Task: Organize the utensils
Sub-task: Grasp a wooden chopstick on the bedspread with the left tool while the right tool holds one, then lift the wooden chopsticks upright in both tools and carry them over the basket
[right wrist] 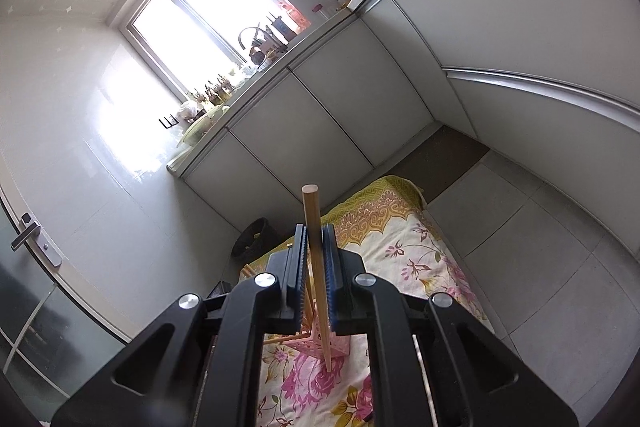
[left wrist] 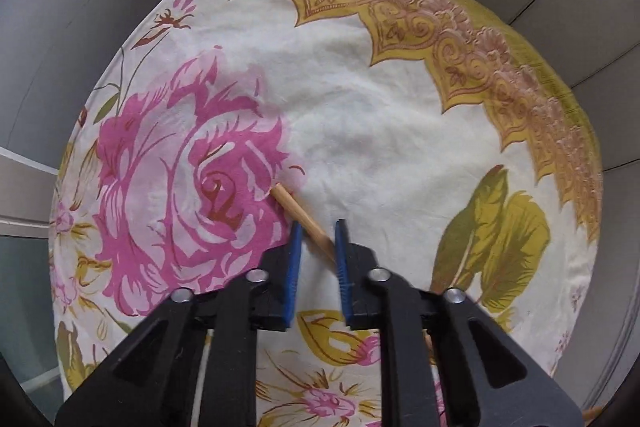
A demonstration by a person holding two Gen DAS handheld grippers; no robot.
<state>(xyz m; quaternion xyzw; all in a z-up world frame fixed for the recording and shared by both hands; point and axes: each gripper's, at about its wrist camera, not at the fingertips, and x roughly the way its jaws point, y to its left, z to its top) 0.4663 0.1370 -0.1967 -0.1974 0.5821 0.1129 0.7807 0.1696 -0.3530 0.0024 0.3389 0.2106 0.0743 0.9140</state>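
Observation:
In the left wrist view, a wooden chopstick (left wrist: pixel 298 213) lies on the floral cloth (left wrist: pixel 380 131). It runs diagonally between the blue pads of my left gripper (left wrist: pixel 318 231). The jaws stand open around it with a gap on each side. In the right wrist view, my right gripper (right wrist: pixel 315 231) is shut on another wooden chopstick (right wrist: pixel 314 227) and holds it upright above the floral cloth (right wrist: pixel 404 247). Below its lower tip sits a pink holder (right wrist: pixel 316 341) with more chopsticks (right wrist: pixel 280 339) beside it.
The floral cloth covers a low table on a grey tiled floor (right wrist: pixel 540 247). A black basket (right wrist: pixel 256 239) stands at the table's far end by white cabinets (right wrist: pixel 320 115). A glass door (right wrist: pixel 32 287) with a handle is at the left.

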